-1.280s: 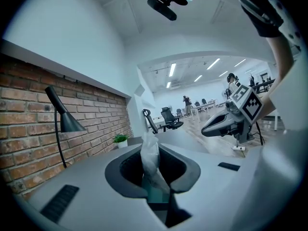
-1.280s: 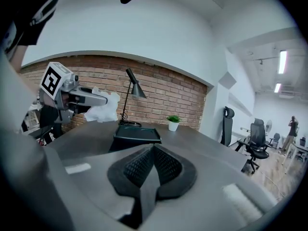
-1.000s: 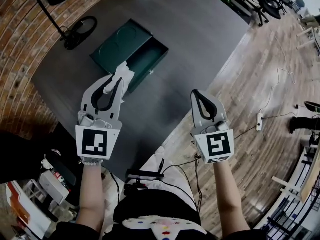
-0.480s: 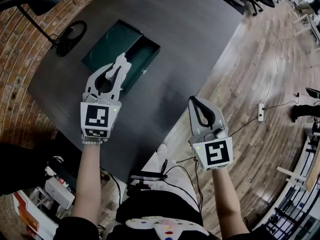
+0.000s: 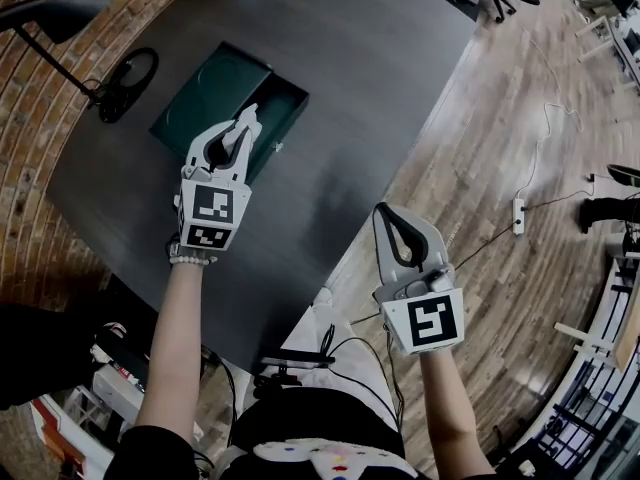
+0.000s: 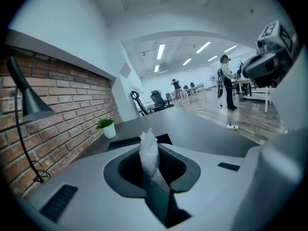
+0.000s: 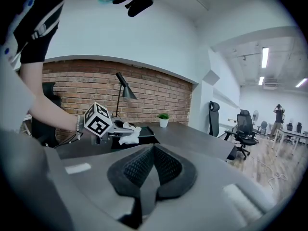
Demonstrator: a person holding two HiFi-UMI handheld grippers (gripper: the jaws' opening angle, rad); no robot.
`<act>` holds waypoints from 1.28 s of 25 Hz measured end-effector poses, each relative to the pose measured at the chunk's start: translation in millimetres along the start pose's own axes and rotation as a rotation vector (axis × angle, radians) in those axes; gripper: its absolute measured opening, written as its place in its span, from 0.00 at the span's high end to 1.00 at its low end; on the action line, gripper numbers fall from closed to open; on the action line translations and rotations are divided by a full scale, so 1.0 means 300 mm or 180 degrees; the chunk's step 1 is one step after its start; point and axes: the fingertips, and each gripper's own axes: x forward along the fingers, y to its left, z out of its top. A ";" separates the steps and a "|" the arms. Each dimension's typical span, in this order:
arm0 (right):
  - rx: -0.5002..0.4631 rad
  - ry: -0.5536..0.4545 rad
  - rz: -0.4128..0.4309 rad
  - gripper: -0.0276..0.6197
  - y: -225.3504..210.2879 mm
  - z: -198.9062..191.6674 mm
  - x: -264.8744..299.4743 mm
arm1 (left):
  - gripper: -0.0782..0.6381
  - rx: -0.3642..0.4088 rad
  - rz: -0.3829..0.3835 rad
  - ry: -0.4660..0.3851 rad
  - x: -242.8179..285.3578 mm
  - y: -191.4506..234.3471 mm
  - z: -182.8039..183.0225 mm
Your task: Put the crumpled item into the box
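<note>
A crumpled white paper wad sticks out of my left gripper, which is shut on it just above the near edge of the open dark green box. In the left gripper view the wad stands upright between the jaws, with the box beyond. From the right gripper view I see the left gripper holding the wad over the box. My right gripper is shut and empty, held off the table's front right edge over the wooden floor.
The box's green lid lies flat beside it. A black desk lamp with its round base stands at the table's left. A small potted plant sits at the far end. Office chairs stand beyond the dark table.
My left gripper has carried the wad forward and up towards the box. My right gripper has drifted back a little, still shut.
</note>
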 end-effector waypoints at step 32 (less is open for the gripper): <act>0.0036 -0.0132 0.0105 0.94 0.055 0.056 -0.024 | 0.74 -0.0565 0.0110 -0.0169 -0.120 0.005 0.063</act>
